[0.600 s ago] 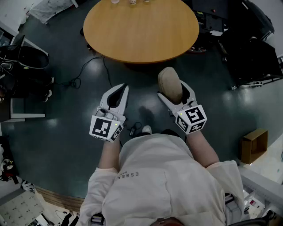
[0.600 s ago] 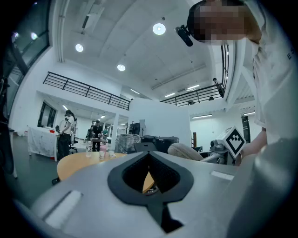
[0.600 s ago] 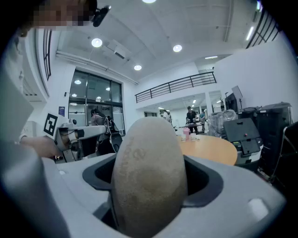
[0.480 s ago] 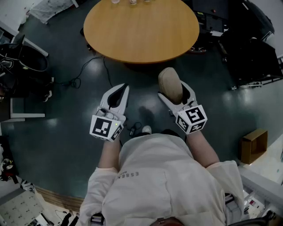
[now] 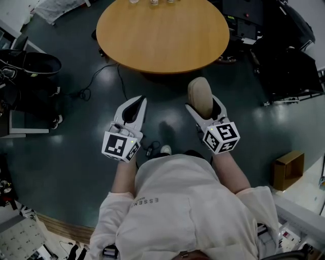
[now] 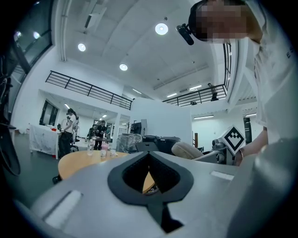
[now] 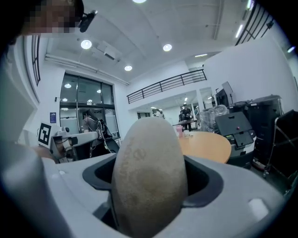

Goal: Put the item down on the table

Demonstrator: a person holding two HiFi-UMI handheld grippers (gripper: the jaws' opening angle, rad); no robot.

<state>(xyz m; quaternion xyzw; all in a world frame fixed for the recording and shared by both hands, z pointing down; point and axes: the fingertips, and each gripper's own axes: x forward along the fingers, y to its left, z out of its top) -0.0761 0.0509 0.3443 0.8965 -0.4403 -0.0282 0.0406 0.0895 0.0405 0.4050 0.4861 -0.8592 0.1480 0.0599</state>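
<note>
A beige, egg-shaped item [image 5: 199, 94] stands upright between the jaws of my right gripper [image 5: 203, 101], which is shut on it over the dark floor. In the right gripper view the item [image 7: 149, 176] fills the gap between the wide-set jaws. The round wooden table [image 5: 162, 35] lies a short way ahead of both grippers and also shows in the right gripper view [image 7: 205, 144]. My left gripper [image 5: 136, 104] is level with the right one, its jaws together and nothing in them [image 6: 149, 153].
Small cups [image 5: 152, 2] stand at the table's far edge. Black chairs and equipment [image 5: 289, 66] crowd the right side, and a cardboard box [image 5: 287, 169] sits on the floor. A cable [image 5: 96, 81] runs below the table's left. People [image 6: 67, 130] stand far behind.
My right gripper and the item have shifted slightly up and to the right, toward the table. The left gripper has hardly moved.
</note>
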